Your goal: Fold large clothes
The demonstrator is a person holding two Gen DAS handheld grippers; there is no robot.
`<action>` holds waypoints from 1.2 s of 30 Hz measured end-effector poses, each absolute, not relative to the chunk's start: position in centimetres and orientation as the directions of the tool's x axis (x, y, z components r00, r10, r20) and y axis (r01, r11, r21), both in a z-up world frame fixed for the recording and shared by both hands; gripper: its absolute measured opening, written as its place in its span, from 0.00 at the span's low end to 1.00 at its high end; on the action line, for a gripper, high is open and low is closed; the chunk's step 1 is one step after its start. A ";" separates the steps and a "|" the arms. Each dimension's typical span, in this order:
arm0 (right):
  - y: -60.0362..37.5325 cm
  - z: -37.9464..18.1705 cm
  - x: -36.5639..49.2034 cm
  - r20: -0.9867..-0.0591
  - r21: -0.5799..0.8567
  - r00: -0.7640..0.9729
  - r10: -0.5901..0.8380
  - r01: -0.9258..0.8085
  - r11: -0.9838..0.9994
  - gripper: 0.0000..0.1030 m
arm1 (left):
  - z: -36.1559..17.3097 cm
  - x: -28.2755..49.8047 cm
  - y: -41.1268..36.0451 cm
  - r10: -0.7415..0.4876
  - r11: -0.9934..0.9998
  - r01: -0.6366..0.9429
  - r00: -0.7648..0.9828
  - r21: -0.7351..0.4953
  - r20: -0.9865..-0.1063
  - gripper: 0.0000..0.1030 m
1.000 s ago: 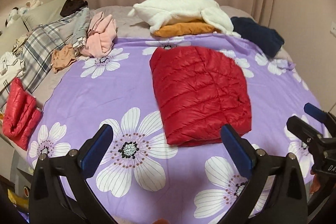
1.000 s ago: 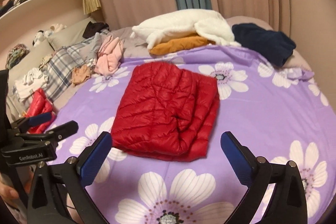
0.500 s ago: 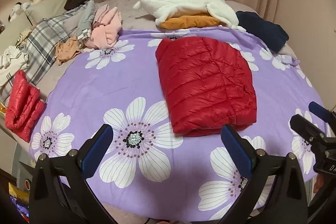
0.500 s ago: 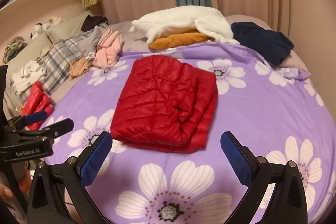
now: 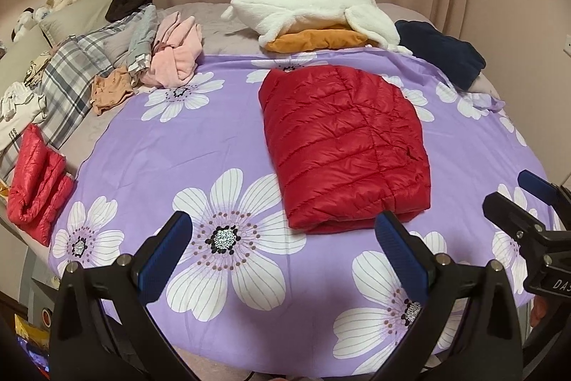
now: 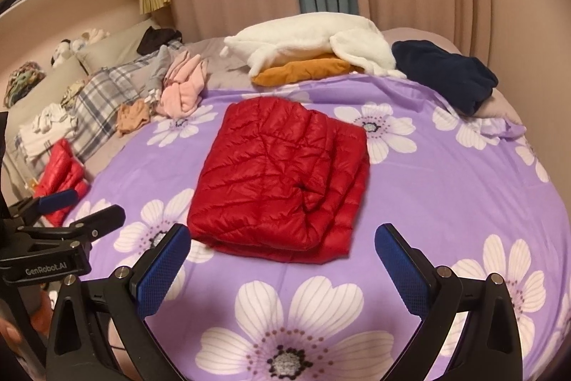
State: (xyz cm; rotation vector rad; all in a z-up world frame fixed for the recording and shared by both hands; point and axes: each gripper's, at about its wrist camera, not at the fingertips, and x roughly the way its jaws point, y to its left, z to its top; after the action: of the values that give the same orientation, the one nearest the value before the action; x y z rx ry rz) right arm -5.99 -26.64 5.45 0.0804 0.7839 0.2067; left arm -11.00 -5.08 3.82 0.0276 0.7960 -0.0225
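You hold the left gripper (image 5: 282, 249) and the right gripper (image 6: 282, 256) low over the near edge of the purple floral sheet (image 5: 178, 145), both with fingers spread wide and empty. The folded red down jacket (image 5: 342, 145) lies mid-sheet just beyond them, with bare sheet on both its sides and piled clothes along the far and left edges.

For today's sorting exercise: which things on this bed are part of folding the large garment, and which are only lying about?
Part of the job:
red jacket, folded on the purple sheet
left gripper, open
right gripper, open

Lying about:
pink garment
white fleece
navy garment
plaid cloth
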 end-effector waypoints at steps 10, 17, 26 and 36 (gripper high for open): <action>-26.7 5.4 -6.0 -0.692 0.150 0.689 0.216 -0.155 0.976 0.99 | 4.0 -11.1 -5.7 -0.011 0.999 0.042 0.702 0.026 -0.712 1.00; -26.8 5.3 -6.0 -0.693 0.153 0.687 0.218 -0.155 0.976 0.99 | 4.0 -11.1 -5.8 -0.010 0.999 0.042 0.704 0.027 -0.710 1.00; -26.8 5.4 -6.0 -0.692 0.155 0.687 0.220 -0.156 0.976 0.99 | 4.3 -11.3 -5.8 -0.002 0.999 0.040 0.709 0.037 -0.705 1.00; -26.7 5.4 -6.0 -0.691 0.151 0.689 0.218 -0.157 0.976 0.99 | 4.4 -11.3 -5.8 0.000 0.998 0.039 0.713 0.040 -0.701 1.00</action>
State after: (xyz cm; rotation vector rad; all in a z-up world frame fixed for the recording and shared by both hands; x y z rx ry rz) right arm -6.04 -26.71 5.42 0.0825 0.7837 0.2100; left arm -11.30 -5.77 4.40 0.0530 0.7770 -0.0215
